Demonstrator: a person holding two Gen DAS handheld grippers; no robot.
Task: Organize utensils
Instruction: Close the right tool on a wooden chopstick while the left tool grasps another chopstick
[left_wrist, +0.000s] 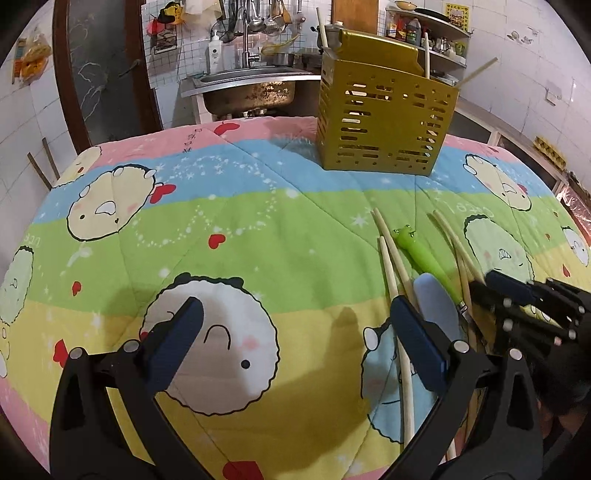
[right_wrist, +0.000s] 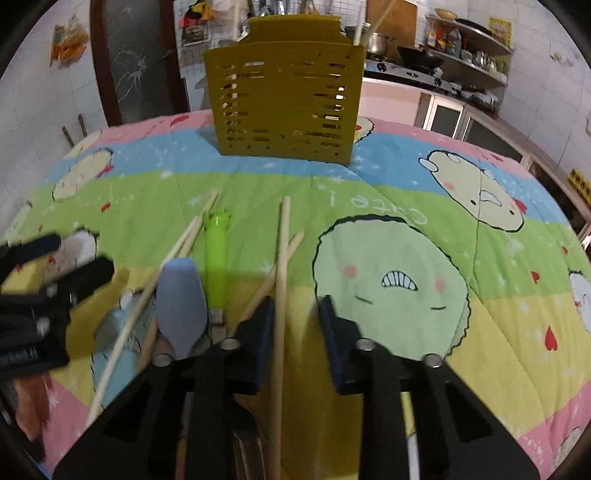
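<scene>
A gold slotted utensil holder (right_wrist: 284, 103) stands upright near the far edge of a table covered by a cartoon-print quilt (left_wrist: 229, 221), with three chopsticks (left_wrist: 426, 55) poking out of its top. Toward the near edge, right of the middle, the loose utensils lie together in one pile: five chopsticks can be counted, though where they cross the count is not sure, plus one green frog-topped handle (right_wrist: 216, 258) and one pale blue handle (right_wrist: 181, 299) just beside it. The right gripper (right_wrist: 293, 308) sits low over this pile with one chopstick (right_wrist: 282, 280) running between its jaws; a gap shows beside the stick, so the pads do not visibly clench it. The left gripper (left_wrist: 295, 314) hangs wide open over bare quilt, its right finger (left_wrist: 417, 339) over the pile's left edge, holding nothing.
</scene>
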